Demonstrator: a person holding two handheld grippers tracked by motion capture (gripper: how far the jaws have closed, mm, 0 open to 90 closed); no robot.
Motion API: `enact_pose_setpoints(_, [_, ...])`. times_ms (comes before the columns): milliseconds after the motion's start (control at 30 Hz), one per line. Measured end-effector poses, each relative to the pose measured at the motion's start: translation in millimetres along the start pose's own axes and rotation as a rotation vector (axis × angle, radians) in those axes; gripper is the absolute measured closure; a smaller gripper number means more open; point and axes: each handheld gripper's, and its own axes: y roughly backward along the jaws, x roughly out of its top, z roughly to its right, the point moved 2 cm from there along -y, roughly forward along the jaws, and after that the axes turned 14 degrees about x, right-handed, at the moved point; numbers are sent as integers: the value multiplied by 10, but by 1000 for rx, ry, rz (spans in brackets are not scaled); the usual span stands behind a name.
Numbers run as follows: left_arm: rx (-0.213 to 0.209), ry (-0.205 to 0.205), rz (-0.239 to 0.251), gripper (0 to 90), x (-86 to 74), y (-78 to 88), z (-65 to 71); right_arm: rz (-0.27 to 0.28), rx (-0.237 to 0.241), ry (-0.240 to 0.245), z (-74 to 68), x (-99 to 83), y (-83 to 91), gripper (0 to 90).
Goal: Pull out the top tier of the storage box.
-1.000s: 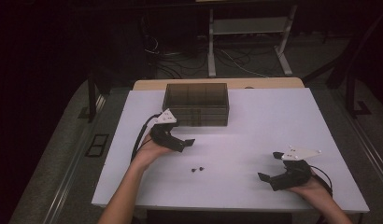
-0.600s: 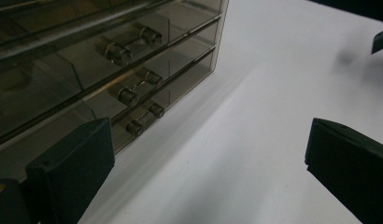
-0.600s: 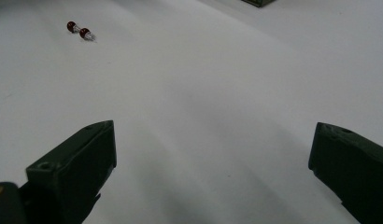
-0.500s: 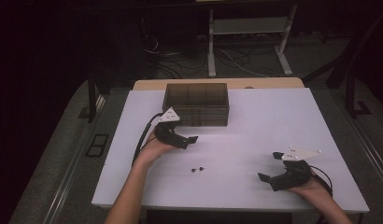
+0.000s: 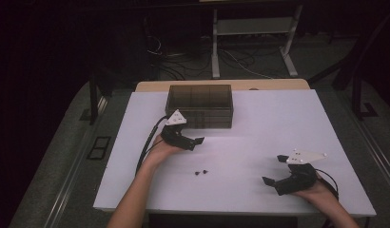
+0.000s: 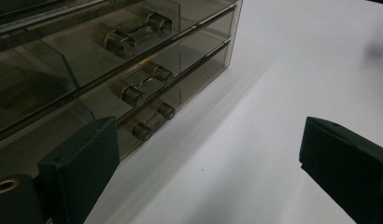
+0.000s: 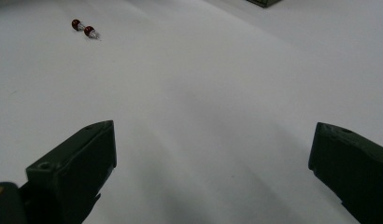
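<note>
Dim workshop floor with cables and a stand behind; white desk (image 5: 278,123) lit in front. High view: smoked drawer chest (image 5: 200,105) against the far edge, all three drawers shut; two small red-headed pins (image 5: 200,171) loose near the near edge, left of middle. Nothing stowed yet, by the look of it: a drawer to open, pins to lift. Left gripper (image 5: 195,141) just before the chest's front, jaws spread, forearm slanting in from the near edge. Right gripper (image 5: 274,170) low by the near right corner, jaws wide, holding nothing.

Left gripper view: jaws apart, angled along the chest's front; lowest drawer handle (image 6: 153,120) nearest, untouched.

Right gripper view: jaws spread over bare desk, pins (image 7: 84,28) well ahead.
</note>
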Motion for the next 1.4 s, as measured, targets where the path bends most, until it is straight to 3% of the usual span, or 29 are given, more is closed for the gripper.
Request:
enact_pose_setpoints(367, [27,-68,31,25,11,14,49,-2,1,-1,-1,-2,0,4])
enact_pose_setpoints(633, [51,-121,24,5,-6,13,67,0,1,8,1,-2,4,4])
enact_pose_setpoints(1400, [133,-217,60,0,50,89,92,5,1,9,0,-3,8,4])
